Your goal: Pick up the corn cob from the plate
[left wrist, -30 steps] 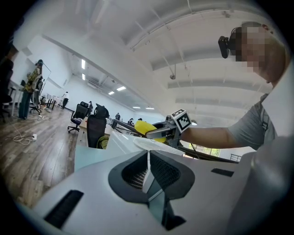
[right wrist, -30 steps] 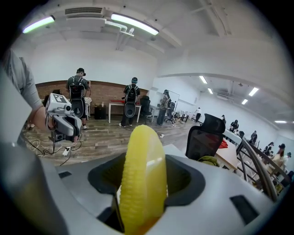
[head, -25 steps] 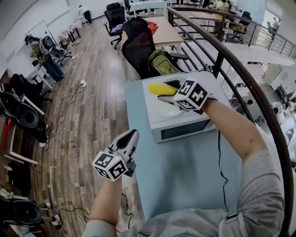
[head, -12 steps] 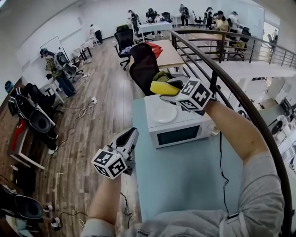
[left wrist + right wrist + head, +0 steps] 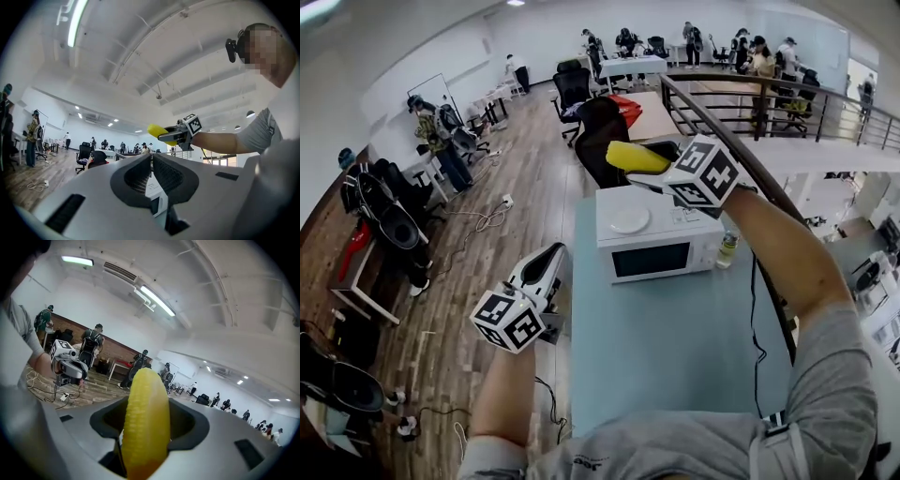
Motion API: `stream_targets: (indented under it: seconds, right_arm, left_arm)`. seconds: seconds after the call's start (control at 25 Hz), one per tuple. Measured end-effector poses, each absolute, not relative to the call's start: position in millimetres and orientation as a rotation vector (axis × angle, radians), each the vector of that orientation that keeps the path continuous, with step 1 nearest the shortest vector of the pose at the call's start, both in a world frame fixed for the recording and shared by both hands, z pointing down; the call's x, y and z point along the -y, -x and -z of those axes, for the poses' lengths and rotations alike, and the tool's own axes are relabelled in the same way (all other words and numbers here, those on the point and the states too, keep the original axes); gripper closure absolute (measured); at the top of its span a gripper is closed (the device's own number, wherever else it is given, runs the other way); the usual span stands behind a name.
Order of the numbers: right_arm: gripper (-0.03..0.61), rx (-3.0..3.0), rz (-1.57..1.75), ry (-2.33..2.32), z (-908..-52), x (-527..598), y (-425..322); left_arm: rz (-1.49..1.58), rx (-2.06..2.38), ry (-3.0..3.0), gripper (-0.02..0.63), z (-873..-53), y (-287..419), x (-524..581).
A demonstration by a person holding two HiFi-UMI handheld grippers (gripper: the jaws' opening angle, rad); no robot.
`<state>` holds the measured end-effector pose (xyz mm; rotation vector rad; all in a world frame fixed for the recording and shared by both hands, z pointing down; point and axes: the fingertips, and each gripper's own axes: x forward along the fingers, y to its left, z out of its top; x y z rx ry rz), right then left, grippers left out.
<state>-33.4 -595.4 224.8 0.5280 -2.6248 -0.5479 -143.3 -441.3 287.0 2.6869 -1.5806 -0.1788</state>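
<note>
**Corn up in the air, off the plate**

A big office room with a wood floor [image 5: 487, 234] spreads out below, with people at desks far back. Close by is a light blue table [image 5: 675, 347]. A white microwave [image 5: 656, 244] sits on it, and a white plate [image 5: 630, 220] lies on top of the microwave. Just to the right of the microwave stands what looks like a small bottle [image 5: 727, 248], but it is too small to be sure. A dark railing [image 5: 750, 122] curves along the right side of the table.

The right gripper [image 5: 649, 171] is held up high, over the back of the microwave. Its jaws pinch the yellow corn [image 5: 145, 413] from both sides. The corn pokes out past the jaw tips, and its rows of kernels show in the right gripper view. It is in the air, well apart from the plate, up and behind it.

The left gripper [image 5: 549, 257] is down low, at the left edge of the table. Its jaws are pressed together with nothing between them. It points toward the microwave.
</note>
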Motion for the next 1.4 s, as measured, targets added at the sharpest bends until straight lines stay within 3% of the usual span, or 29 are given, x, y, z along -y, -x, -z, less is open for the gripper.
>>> stream_targets:
  seconds: [0.48,1.04,1.4]
  right_arm:
    - [0.322,2.641,0.62,-0.539,-183.8,486.1,52.1]
    - [0.322,2.632,0.553,-0.704,-183.4,337.5,106.6]
    - [0.322,2.65,0.566,-0.708,-190.5,288.4,78.3]
  left_arm:
    - [0.249,1.626,-2.742,0.581,-225.1,177.0,346.1]
    - [0.164,1.513,-2.869,0.581,-212.1,258.0,214.4]
    - [0.14,1.582,-2.865,0.581,-224.0,238.2,169.5]
